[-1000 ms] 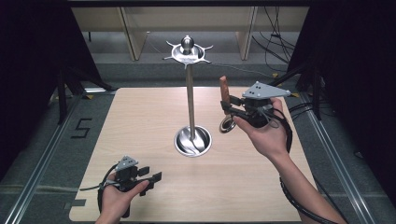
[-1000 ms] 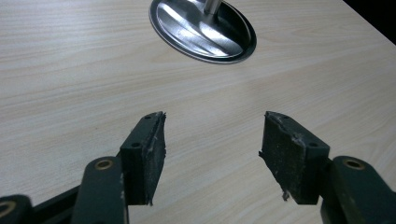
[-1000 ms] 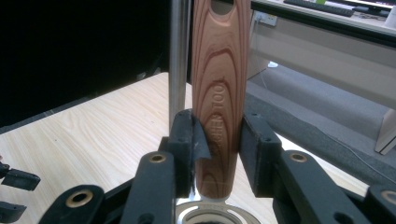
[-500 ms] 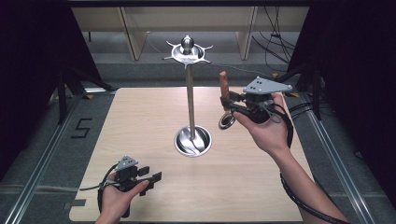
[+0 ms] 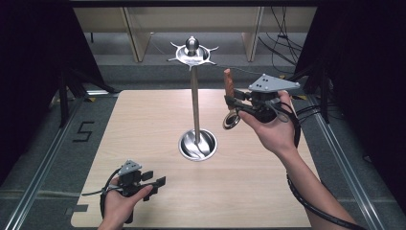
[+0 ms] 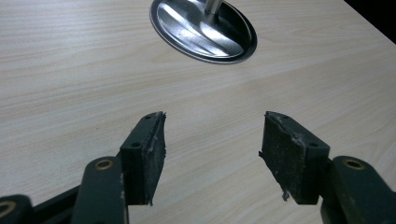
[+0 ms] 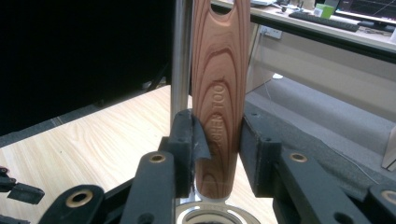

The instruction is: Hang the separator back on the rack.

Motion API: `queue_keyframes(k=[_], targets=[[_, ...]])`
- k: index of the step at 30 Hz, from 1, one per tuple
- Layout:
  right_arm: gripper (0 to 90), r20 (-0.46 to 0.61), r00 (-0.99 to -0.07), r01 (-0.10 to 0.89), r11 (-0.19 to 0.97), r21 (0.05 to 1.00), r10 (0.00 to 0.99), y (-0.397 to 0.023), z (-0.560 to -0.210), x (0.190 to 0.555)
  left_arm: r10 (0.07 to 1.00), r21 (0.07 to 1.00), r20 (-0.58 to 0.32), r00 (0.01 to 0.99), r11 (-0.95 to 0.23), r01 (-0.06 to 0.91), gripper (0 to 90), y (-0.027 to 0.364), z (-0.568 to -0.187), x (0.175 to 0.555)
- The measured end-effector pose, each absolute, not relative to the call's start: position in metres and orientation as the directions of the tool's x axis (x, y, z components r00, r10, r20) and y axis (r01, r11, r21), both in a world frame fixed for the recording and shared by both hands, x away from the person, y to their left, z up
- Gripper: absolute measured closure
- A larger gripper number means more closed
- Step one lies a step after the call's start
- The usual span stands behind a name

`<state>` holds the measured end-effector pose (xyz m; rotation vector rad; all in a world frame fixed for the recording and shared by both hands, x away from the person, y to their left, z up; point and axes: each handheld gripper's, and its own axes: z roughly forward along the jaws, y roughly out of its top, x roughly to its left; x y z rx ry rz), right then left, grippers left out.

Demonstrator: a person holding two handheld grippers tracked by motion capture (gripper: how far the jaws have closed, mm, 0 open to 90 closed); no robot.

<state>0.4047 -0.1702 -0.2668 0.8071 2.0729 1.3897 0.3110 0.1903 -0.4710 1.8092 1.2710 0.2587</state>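
High view: my right tongs point(image 5: 234, 103) grip opener point(image 5: 229, 82) upright, at stand's point(image 5: 195, 103) 3 o'clock; left tongs point(image 5: 154, 182) wide, empty. Carry step; next, lift slot onto hook point(image 5: 212, 48).

Partly hidden engraved letters "HER TOO" on the wooden handle point(image 7: 218, 100), a "5" marked on the floor point(image 5: 84, 131)

Left gripper point(image 6: 212, 154) jaws apart over wooden table point(image 6: 70, 93); steel stand base point(image 6: 203, 28) ahead.
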Motion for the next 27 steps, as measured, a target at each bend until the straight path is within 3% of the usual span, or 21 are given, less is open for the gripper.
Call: queue_keyframes(k=[27], targets=[[68.6, -0.076, -0.701, 0.192, 0.291, 0.937, 0.709, -0.1671, -0.2585, 0.4104, 0.84, 0.748, -0.291, 0.458, -0.099, 0.656, 39.0, 0.1915, -0.4708, 0.3115]])
